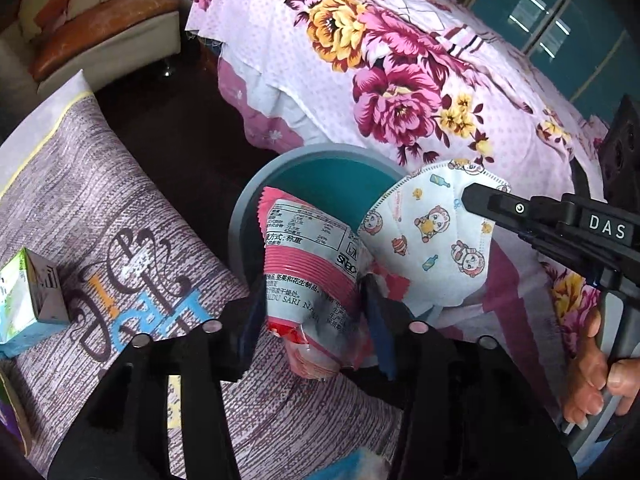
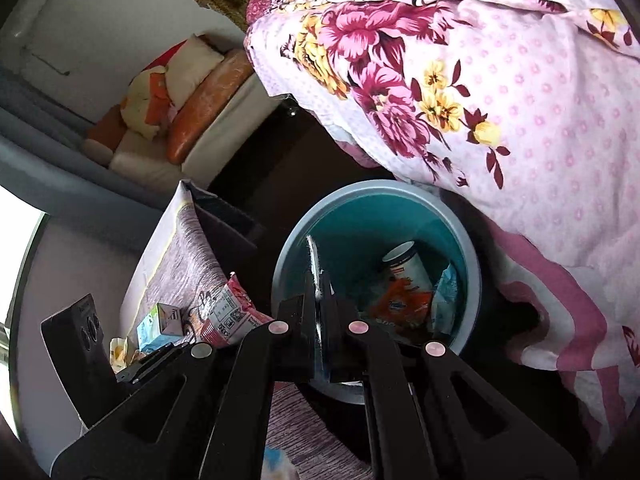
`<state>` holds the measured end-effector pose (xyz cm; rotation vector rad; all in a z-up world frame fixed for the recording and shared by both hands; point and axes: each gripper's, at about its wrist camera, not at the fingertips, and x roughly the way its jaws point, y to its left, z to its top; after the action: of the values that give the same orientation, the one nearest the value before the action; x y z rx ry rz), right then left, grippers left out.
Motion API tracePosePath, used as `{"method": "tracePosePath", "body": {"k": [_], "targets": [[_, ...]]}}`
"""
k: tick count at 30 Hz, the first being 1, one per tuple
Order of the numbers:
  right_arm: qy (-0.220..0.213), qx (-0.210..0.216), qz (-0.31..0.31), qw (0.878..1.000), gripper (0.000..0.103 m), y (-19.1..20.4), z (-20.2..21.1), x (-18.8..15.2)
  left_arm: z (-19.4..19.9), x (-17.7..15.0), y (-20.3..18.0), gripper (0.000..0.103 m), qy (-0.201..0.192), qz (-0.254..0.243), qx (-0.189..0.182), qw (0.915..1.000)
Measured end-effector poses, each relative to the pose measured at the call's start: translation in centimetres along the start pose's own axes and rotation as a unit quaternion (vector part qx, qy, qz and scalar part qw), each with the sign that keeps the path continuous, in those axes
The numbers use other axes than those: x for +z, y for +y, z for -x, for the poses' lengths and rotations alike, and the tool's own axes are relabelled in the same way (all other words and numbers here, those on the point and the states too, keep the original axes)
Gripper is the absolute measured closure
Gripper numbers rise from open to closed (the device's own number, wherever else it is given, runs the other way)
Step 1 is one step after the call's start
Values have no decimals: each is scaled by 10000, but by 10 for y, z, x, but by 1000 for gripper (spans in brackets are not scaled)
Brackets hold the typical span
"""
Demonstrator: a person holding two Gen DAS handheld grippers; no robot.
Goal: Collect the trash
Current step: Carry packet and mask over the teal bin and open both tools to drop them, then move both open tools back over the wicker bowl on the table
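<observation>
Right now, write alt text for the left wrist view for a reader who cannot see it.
The left claw grips a pink snack wrapper over the rim of a teal trash bin. From the right, the right claw holds a white cartoon-print face mask at the bin's edge. A small carton sits on the printed tablecloth; a floral quilt lies behind.

Black gripper (image 1: pixel 476 200) marked "DAS", pink rivets, bare-skinned hand (image 1: pixel 592 376).

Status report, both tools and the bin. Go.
Left tool shut on snack wrapper, at the bin's rim. Right tool shut on face mask, over trash bin. Cup already inside. Nothing blocking the drop.
</observation>
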<state>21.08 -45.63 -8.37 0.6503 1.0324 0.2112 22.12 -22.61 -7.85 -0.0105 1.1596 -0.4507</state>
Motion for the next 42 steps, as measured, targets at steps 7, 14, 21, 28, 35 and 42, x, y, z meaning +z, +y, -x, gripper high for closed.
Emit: {"method": "tracePosePath", "body": {"k": [7, 14, 21, 28, 35, 42], "targets": [[70, -41, -47, 10000, 101, -2, -7, 2, -3, 0, 2, 24, -28, 25, -3, 10000], [96, -83, -37, 9999, 101, 1, -12, 1, -3, 0, 5, 19, -43, 82, -11, 10000], [119, -172, -74, 9998, 101, 2, -16, 1, -2, -1, 11, 16, -24, 188, -12, 9998], [218, -147, -62, 9996, 97, 5, -21, -1, 3, -10, 22, 15, 6, 357, -64, 9993], [232, -196, -70, 9995, 49, 12, -22, -5, 11, -21, 31, 13, 17, 472, -86, 9988], [242, -228, -35, 9994, 34, 25, -20, -9, 21, -33, 45, 12, 7, 681, -104, 9976]]}}
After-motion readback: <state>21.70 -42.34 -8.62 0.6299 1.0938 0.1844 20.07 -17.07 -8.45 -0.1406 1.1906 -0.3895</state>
